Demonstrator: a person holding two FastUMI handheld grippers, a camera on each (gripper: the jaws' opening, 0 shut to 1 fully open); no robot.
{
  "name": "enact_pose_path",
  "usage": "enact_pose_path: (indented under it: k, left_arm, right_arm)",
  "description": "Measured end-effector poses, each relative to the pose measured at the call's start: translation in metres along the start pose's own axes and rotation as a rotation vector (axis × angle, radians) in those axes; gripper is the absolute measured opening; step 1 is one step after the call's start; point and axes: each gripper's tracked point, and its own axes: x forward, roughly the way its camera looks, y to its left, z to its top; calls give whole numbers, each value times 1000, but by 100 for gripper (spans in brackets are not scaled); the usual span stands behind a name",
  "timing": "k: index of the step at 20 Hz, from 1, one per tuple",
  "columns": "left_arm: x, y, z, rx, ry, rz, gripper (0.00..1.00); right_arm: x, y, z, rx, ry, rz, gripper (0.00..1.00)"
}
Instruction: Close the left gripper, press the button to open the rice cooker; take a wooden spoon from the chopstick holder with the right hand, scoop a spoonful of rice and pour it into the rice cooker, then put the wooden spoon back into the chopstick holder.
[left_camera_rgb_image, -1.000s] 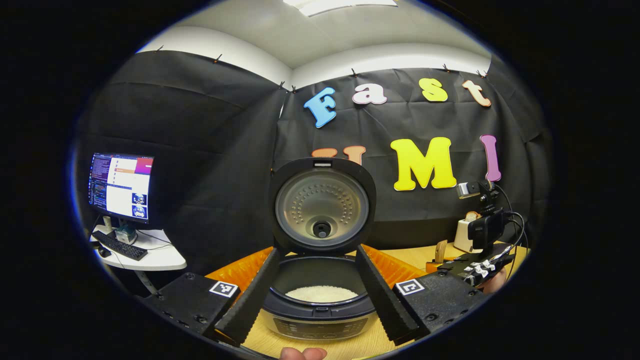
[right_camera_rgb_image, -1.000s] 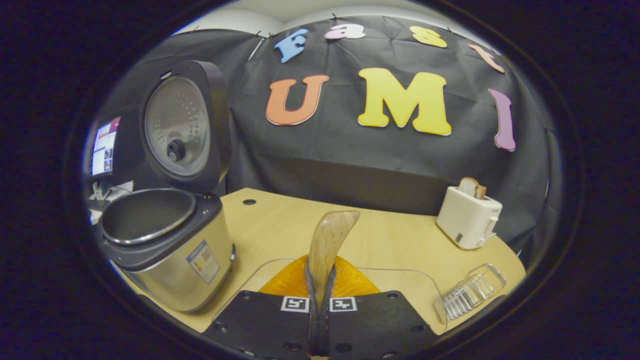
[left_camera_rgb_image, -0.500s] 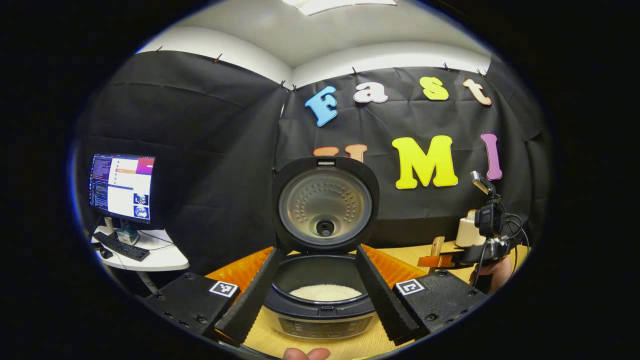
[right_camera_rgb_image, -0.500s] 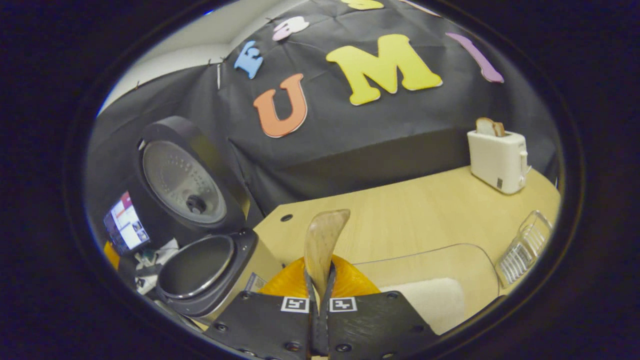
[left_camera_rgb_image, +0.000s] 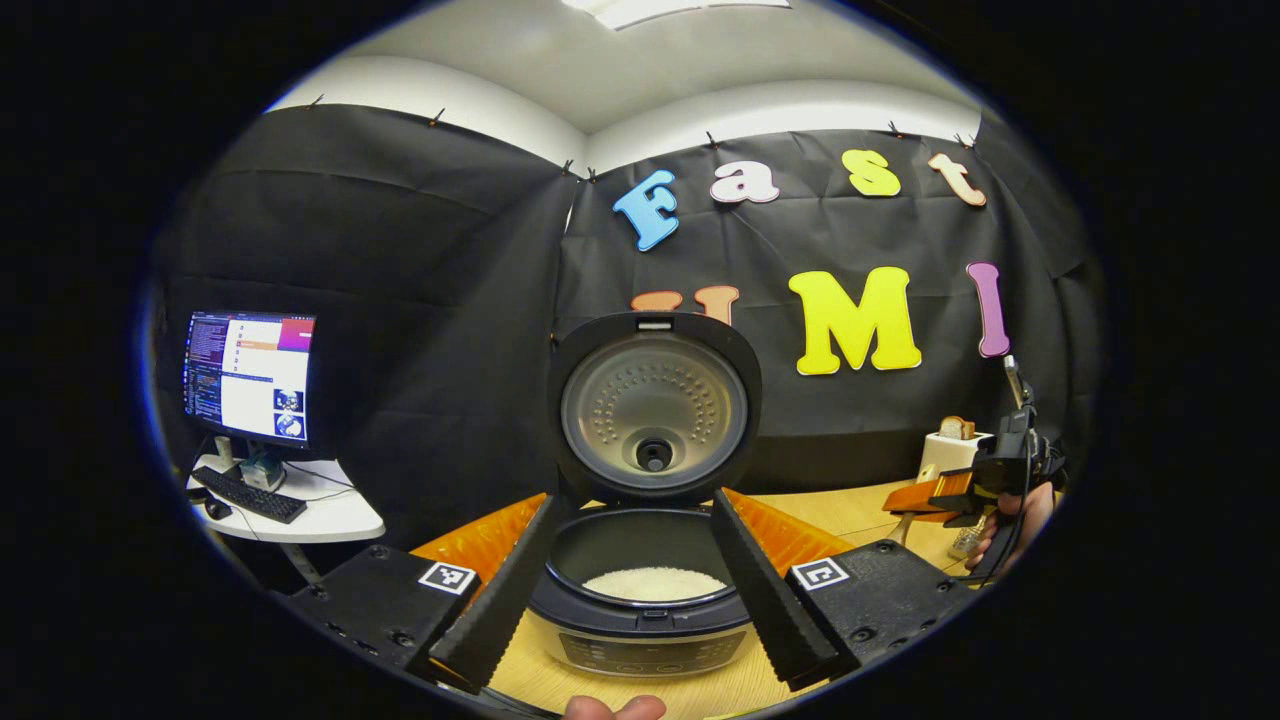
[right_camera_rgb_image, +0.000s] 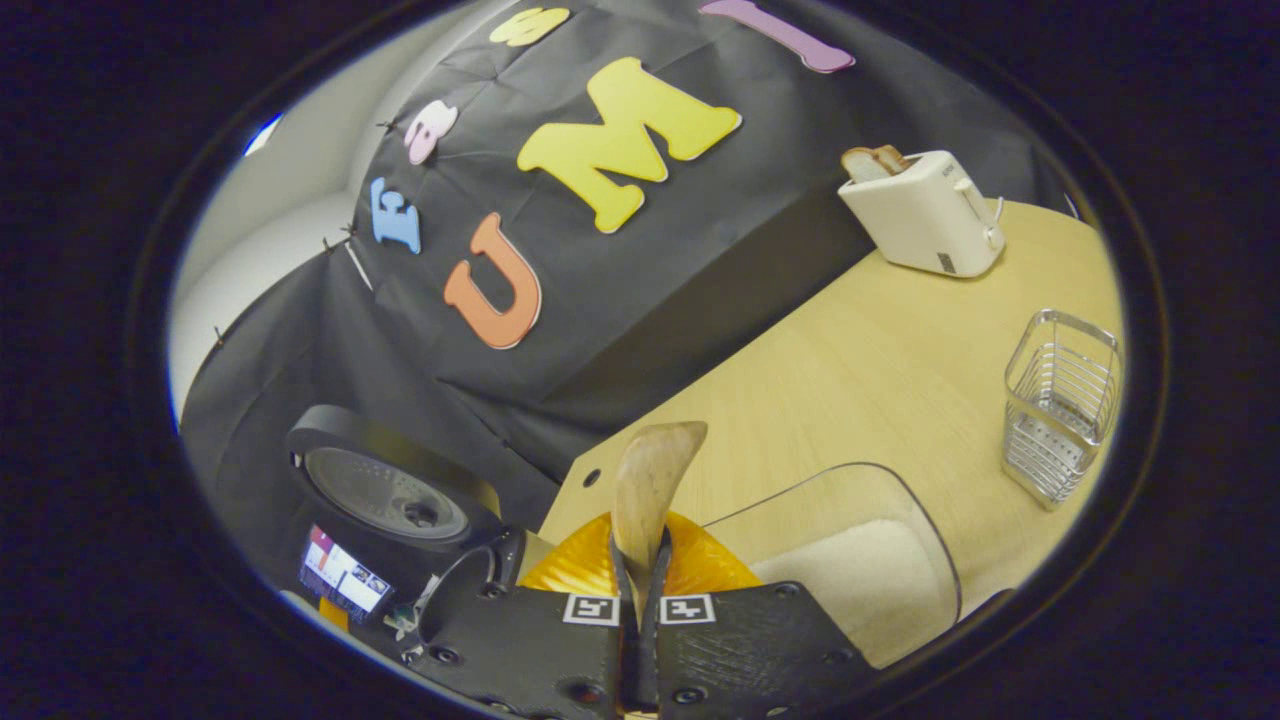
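The rice cooker stands with its lid raised and white rice in its pot. My left gripper is open, one finger on each side of the pot, just in front of it. At the right, a hand holds my right gripper. In the right gripper view my right gripper is shut on the wooden spoon, whose bowl points away with no rice visible on it. The wire chopstick holder stands to the right on the table, apart from the spoon. The cooker lies at the lower left.
A clear container of rice sits just right of the spoon. A white toaster with bread stands at the back of the wooden table. A monitor and keyboard sit on a side table at the left.
My right gripper has rolled and swung to the right, away from the cooker, with the spoon still in it; the chopstick holder has come closer in its view. The left gripper has barely moved.
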Motion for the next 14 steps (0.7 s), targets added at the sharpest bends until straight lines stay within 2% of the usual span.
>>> enact_pose_path:
  k: [4, 10, 14]
  left_arm:
    - [-3, 8, -2, 16, 20, 34, 98]
    - [-1, 9, 0, 48, 9, 17, 98]
    - [-3, 8, -7, 56, 53, 14, 99]
  right_arm:
    - [-16, -9, 20, 88, -31, 32, 0]
    - [-34, -25, 51, 147, -78, 37, 0]
    - [-42, 1, 69, 171, -110, 78, 0]
